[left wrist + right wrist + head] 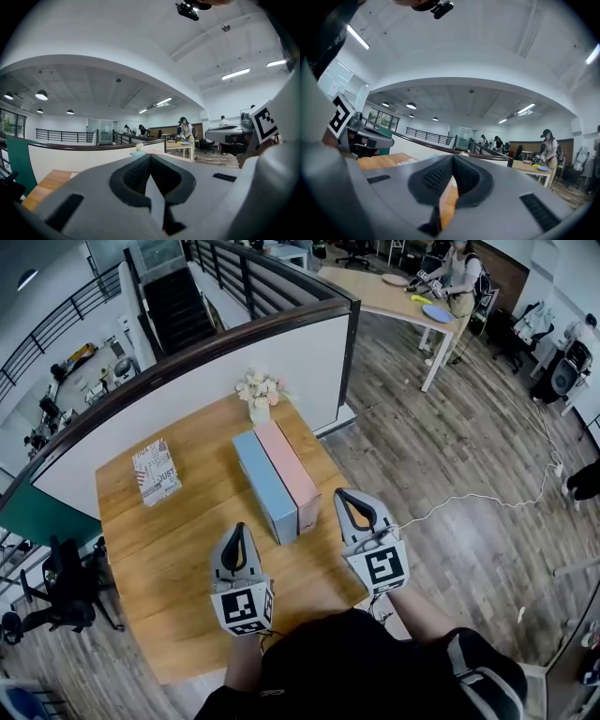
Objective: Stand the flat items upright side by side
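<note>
While the blue box (pixel 265 486) and pink box (pixel 289 472) stand on edge, touching side by side on the bench (pixel 187 596), the patterned box (pixel 157 471) lies flat well apart, apparently still to do, with left tongs (pixel 237 532) and right tongs (pixel 352 502) clenched, empty.

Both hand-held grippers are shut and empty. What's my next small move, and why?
Probably open the left hand-held gripper and ease it toward the patterned item: it lies flat, apart from the blue box and pink box already upright side by side.
</note>
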The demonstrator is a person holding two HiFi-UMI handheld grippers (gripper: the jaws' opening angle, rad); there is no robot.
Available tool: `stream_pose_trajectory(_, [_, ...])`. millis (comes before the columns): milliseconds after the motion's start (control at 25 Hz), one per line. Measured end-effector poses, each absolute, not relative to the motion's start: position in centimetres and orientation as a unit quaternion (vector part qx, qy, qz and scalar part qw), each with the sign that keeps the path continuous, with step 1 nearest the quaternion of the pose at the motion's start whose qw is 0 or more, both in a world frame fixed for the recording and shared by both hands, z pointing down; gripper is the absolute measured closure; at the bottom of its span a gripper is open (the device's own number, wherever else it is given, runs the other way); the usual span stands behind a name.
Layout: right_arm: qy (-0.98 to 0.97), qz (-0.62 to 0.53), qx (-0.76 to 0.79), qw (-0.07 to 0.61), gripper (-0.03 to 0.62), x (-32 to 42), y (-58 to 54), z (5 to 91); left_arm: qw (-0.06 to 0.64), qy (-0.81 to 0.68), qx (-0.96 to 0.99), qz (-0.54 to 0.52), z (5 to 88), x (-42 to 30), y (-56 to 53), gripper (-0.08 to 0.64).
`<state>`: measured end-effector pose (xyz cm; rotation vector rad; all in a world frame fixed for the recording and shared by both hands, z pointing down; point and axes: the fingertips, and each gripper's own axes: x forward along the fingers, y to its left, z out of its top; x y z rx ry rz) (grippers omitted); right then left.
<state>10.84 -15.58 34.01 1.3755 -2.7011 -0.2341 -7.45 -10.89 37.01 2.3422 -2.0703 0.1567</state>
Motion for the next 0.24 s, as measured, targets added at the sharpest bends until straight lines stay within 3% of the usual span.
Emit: stream_pose_trajectory(240, [-0.889, -0.087, 0.445, 0.059, 0.589, 10.26, -15.80, 34.12, 0.001, -0.658, 0.752, 0.041, 36.58, -6.60, -11.66, 0.561])
